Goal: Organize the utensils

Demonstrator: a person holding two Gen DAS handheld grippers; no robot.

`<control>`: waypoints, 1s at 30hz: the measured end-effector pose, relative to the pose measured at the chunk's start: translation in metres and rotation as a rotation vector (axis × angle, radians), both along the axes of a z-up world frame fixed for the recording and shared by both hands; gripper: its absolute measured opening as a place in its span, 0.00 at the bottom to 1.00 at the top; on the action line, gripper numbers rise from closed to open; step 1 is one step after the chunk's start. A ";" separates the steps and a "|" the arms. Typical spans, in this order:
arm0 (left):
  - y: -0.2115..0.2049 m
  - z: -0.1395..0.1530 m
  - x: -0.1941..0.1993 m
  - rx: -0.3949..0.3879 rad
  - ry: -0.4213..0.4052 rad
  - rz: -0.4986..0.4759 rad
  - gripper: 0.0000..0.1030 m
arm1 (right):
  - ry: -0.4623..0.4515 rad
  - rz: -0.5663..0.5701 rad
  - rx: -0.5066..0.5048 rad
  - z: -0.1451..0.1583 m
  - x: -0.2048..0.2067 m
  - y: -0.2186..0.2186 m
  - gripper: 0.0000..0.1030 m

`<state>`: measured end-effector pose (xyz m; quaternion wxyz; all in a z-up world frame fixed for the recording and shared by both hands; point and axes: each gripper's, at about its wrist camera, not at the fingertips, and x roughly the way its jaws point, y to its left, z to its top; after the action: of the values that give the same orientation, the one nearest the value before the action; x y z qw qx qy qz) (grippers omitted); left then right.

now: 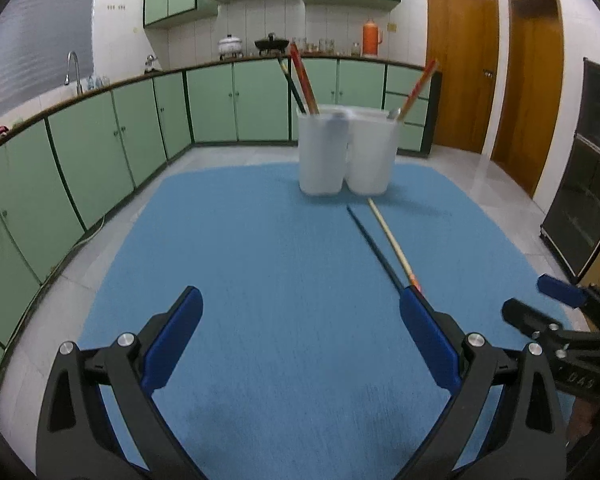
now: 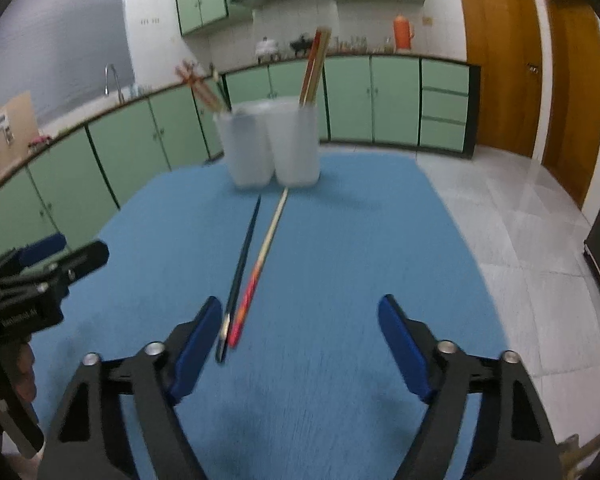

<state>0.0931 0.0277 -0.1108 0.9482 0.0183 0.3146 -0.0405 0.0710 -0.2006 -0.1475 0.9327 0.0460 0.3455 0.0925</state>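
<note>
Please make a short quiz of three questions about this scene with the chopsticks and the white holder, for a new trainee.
1. True or false: the right gripper is shut on a chopstick.
2. How many loose chopsticks lie on the blue mat?
3. Multiple choice: the white utensil holder stands
A. at the far end of the mat
B. on the kitchen counter
C. on the floor

Key:
1. False. Its jaws stand open, and the chopsticks lie by its left finger, not clamped.
2. Two: a dark chopstick and a pale chopstick with a red end, side by side.
3. A.
</note>
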 end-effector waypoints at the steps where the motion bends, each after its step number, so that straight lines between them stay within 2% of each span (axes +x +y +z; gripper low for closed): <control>1: -0.001 -0.004 0.000 -0.001 0.014 -0.002 0.93 | 0.013 0.001 0.005 -0.003 0.001 0.000 0.67; 5: -0.008 -0.021 0.001 0.008 0.060 -0.005 0.93 | 0.043 0.008 0.011 -0.011 0.001 0.000 0.59; 7: -0.011 -0.029 0.000 0.017 0.080 -0.006 0.93 | 0.059 0.025 0.017 -0.014 0.001 0.002 0.48; 12: -0.008 -0.039 0.002 0.026 0.120 0.003 0.93 | 0.086 0.057 0.004 -0.021 0.000 0.009 0.39; 16: -0.012 -0.041 0.001 0.009 0.136 -0.004 0.93 | 0.089 0.030 0.010 -0.021 0.001 0.000 0.39; 24: -0.048 -0.047 -0.002 -0.026 0.172 -0.081 0.93 | 0.080 -0.073 0.055 -0.014 -0.003 -0.040 0.37; 30: -0.066 -0.052 0.001 -0.032 0.197 -0.096 0.92 | 0.080 -0.082 0.071 -0.014 -0.001 -0.047 0.36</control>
<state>0.0940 -0.0386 -0.1625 0.9099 0.0141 0.4042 -0.0923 0.0702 -0.2474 -0.1615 0.9189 0.0967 0.3771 0.0645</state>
